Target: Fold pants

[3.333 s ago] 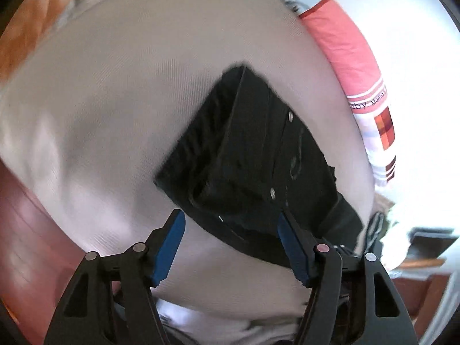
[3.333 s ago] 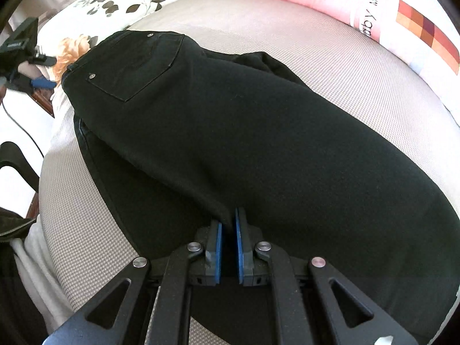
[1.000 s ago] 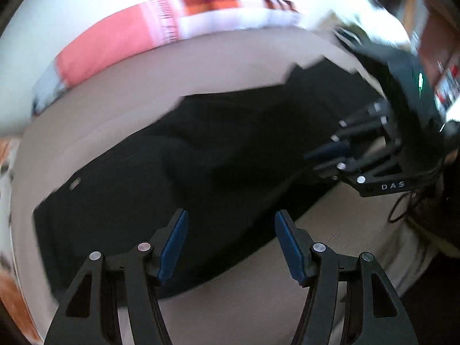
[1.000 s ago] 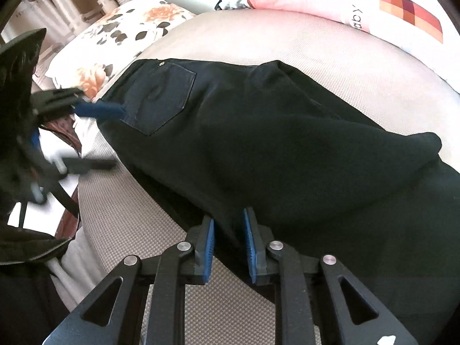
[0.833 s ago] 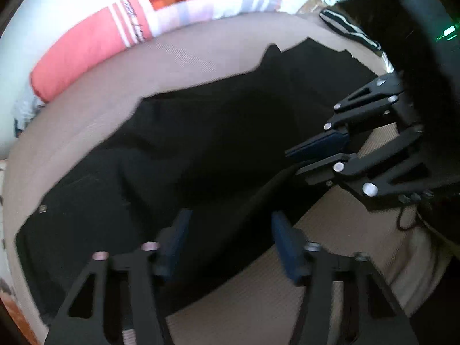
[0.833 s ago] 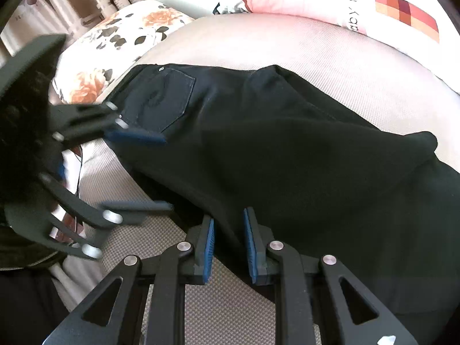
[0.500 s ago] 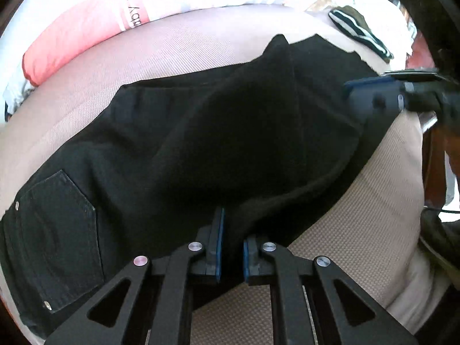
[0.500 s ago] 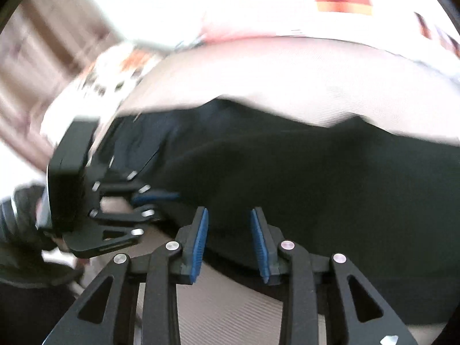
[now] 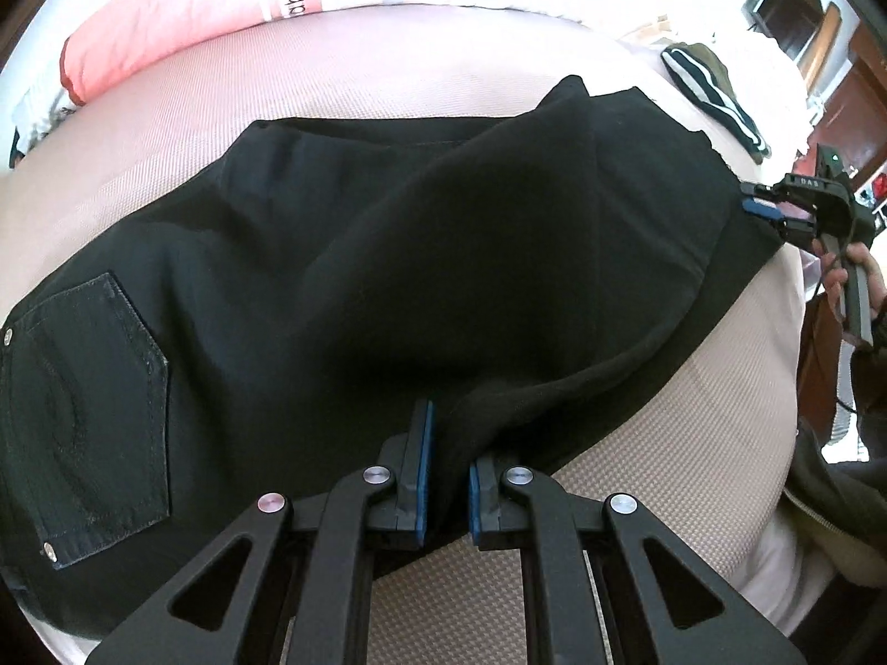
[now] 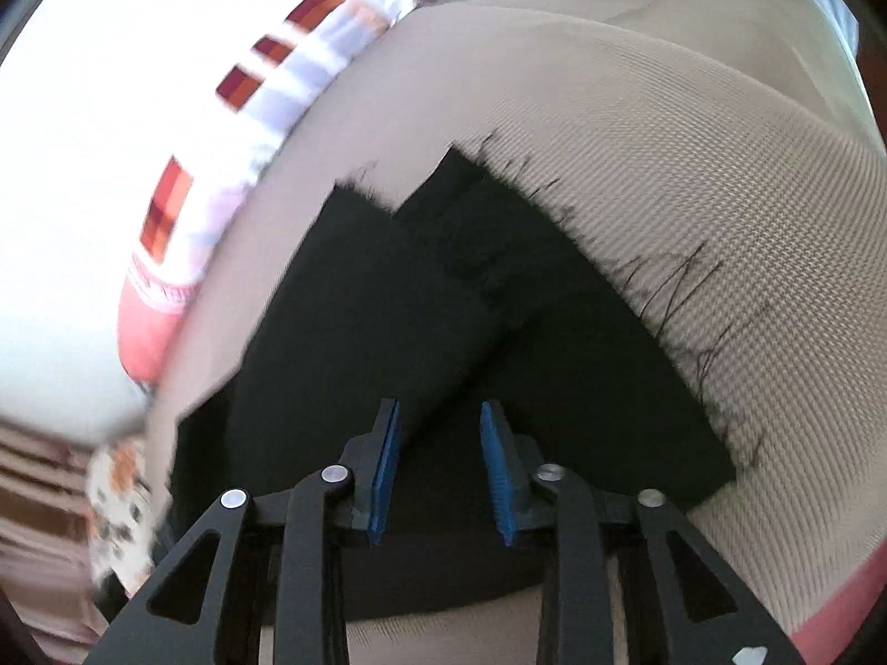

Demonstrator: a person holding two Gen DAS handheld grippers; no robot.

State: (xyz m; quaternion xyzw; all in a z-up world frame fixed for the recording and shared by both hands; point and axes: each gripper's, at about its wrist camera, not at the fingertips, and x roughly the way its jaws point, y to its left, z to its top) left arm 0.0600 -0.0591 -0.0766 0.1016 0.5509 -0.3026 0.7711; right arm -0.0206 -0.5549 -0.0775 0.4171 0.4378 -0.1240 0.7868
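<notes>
pants: black pants (image 9: pixel 343 277) lie spread across a beige woven bed surface (image 9: pixel 665 471); one leg is doubled over the other, making a raised fold along the near edge of the pants; a back pocket (image 9: pixel 83 415) with rivets shows at the waist end

left tongs: the left tongs (image 9: pixel 446 485) are clamped tight on the near folded edge of the pants, blue pads pressing a pinch of black cloth between them

right tongs: the right tongs (image 10: pixel 443 476) hover over the frayed hem end of the pants (image 10: pixel 499 305); their jaws are closing, with black cloth seen below the gap and neither pad pressing on it; in the left wrist view these tongs (image 9: pixel 768 210) sit at the far leg end of the pants, held by a hand (image 9: pixel 859 282)

hems: two leg ends overlap unevenly, loose black threads (image 10: pixel 682 288) trailing off the pants onto the bed surface

beyond the pants: a pink and white pillow with orange squares (image 9: pixel 222 5) lies along the far side of the pants; a dark striped garment (image 9: pixel 715 94) rests past their leg end; a floral pillow (image 10: pixel 116 504) lies off their waist end
</notes>
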